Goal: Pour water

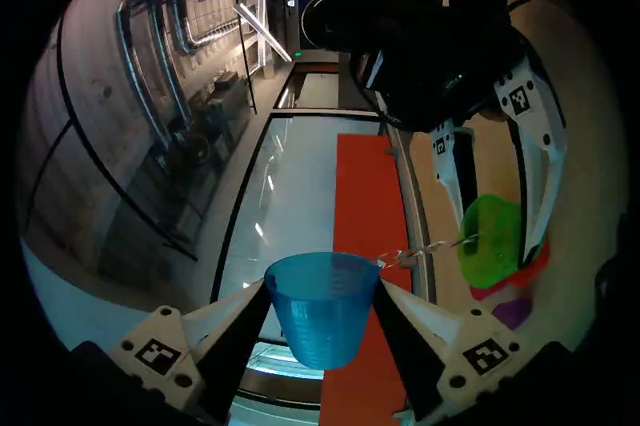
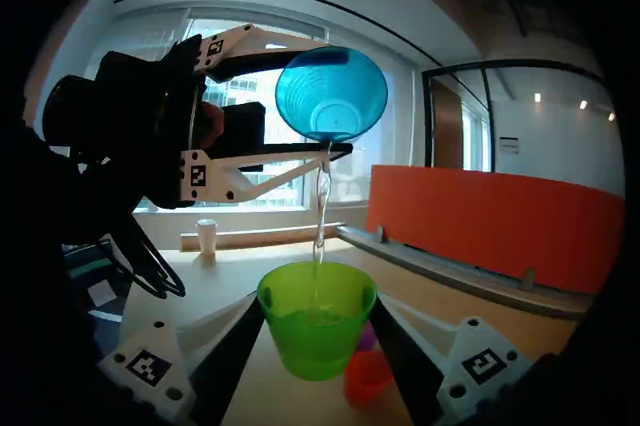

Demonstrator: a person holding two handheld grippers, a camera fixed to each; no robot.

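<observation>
My left gripper (image 1: 324,322) is shut on a blue cup (image 1: 322,316), tipped on its side. In the right gripper view that blue cup (image 2: 331,94) hangs high, mouth toward the camera, held by the left gripper (image 2: 330,98). A thin stream of water (image 2: 321,214) falls from its rim into the green cup (image 2: 317,316) below. My right gripper (image 2: 317,330) is shut on the green cup, which stands upright with some water in it. In the left gripper view the green cup (image 1: 490,240) sits between the right gripper's white fingers (image 1: 538,186), with the water stream (image 1: 420,251) reaching it.
A light wooden table (image 2: 448,298) lies below, bounded by an orange partition (image 2: 512,222). A small orange cup (image 2: 368,376) and a purple cup (image 2: 366,336) stand under the green one. A white paper cup (image 2: 206,236) stands far back near the windows.
</observation>
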